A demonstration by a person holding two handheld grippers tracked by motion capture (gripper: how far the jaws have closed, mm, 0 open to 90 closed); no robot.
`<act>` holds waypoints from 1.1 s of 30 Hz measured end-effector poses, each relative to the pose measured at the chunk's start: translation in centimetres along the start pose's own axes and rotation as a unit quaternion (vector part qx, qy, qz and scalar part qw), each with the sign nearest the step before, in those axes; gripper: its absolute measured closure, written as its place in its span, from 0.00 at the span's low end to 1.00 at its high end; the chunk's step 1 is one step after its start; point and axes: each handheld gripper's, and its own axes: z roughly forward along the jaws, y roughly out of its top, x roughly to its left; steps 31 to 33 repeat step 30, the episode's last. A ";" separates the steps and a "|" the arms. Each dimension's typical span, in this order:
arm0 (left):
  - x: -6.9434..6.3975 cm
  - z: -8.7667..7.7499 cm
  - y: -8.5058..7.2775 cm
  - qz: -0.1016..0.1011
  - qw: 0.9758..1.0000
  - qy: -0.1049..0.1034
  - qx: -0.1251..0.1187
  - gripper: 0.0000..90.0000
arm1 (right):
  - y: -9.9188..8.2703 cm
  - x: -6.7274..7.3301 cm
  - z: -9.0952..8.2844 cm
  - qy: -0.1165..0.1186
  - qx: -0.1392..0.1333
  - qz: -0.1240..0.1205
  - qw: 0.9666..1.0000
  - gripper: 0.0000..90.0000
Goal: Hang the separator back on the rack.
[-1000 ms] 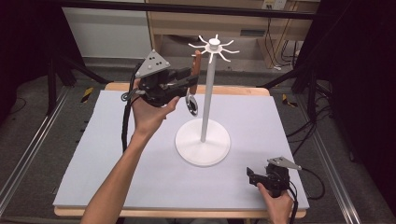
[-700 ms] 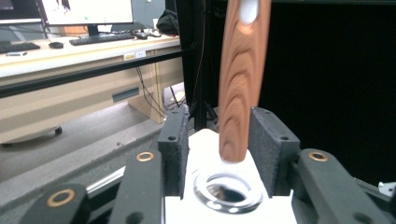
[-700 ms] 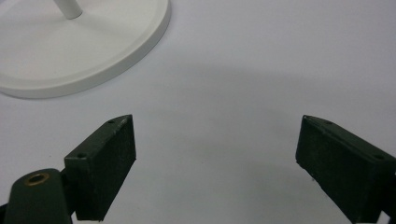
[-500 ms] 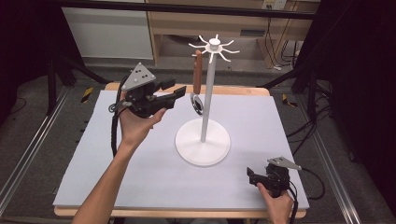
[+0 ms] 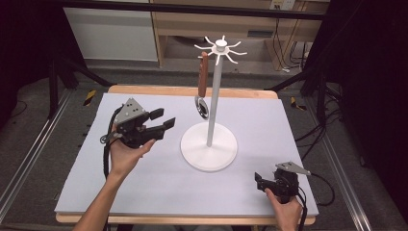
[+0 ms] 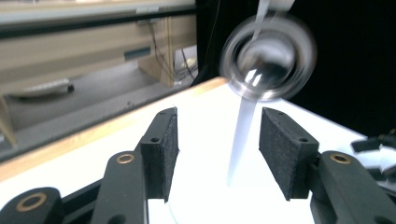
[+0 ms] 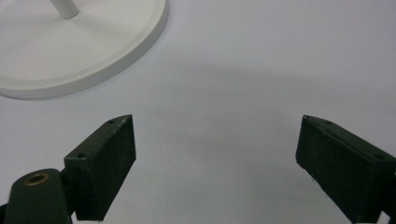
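Observation:
A white hook stand [image 5: 210,120] rises from its round base [image 5: 209,153] at the middle of the mat. From one of its top hooks hangs a spoon [image 5: 203,77] with a brown handle and a metal bowl [image 5: 202,107]. My left gripper [image 5: 165,119] is open with nothing in it, low to the left of the stand and apart from the spoon. In the left gripper view the blurred bowl [image 6: 267,63] hangs above the open gripper [image 6: 218,114], with the pole [image 6: 243,140] behind. My right gripper [image 5: 258,182] rests open at the front right; its view shows the gripper [image 7: 217,122] wide open beside the base [image 7: 70,46].
A pale grey mat [image 5: 144,192] covers the wooden table [image 5: 192,90]. Beyond the far edge stand a wooden cabinet [image 5: 183,29] and dark frame legs [image 5: 53,82]. Cables [image 5: 312,130] lie on the floor at the right.
My left gripper has let go of the spoon, which now hangs on the stand, and has drawn back left and down toward the table. The right gripper has not moved.

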 end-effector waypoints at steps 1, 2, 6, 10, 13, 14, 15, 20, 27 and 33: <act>0.1 0.0 -0.6 0.001 1.000 0.002 0.007 0.52 | 0.0 0.0 0.0 0.000 0.000 -0.001 1.000 0.14; 0.1 0.0 -1.2 0.000 1.000 0.003 0.011 0.52 | 0.0 0.0 0.0 -0.001 0.000 -0.001 1.000 0.14; 0.4 -0.1 -3.2 -0.005 1.000 0.004 0.025 0.50 | 0.0 -0.1 0.0 -0.002 -0.001 0.000 1.000 0.14; 0.8 -0.5 -5.2 -0.014 0.999 0.011 0.040 0.49 | -0.1 -0.2 -0.1 -0.002 -0.001 0.002 1.000 0.13; 1.4 -0.8 -6.9 -0.020 0.998 0.021 0.053 0.46 | -0.1 -0.3 -0.1 -0.005 -0.001 0.006 1.000 0.13; 1.6 -0.9 -7.5 -0.023 0.998 0.025 0.059 0.46 | -0.1 -0.3 -0.1 -0.005 -0.002 0.004 1.000 0.13; 1.9 -1.0 -8.0 -0.028 0.997 0.030 0.061 0.45 | -0.1 -0.4 -0.1 -0.007 -0.001 0.004 1.000 0.13; 3.5 -2.0 -10.8 -0.051 0.993 0.060 0.084 0.43 | -0.2 -0.9 -0.1 -0.013 -0.003 0.011 1.000 0.12; 5.0 -3.1 -14.0 -0.075 0.988 0.093 0.102 0.40 | -0.4 -1.6 0.0 -0.025 0.007 0.020 0.999 0.11; 5.8 -3.5 -14.7 -0.072 0.984 0.113 0.116 0.39 | -0.4 -1.9 0.2 -0.028 0.010 0.020 0.999 0.11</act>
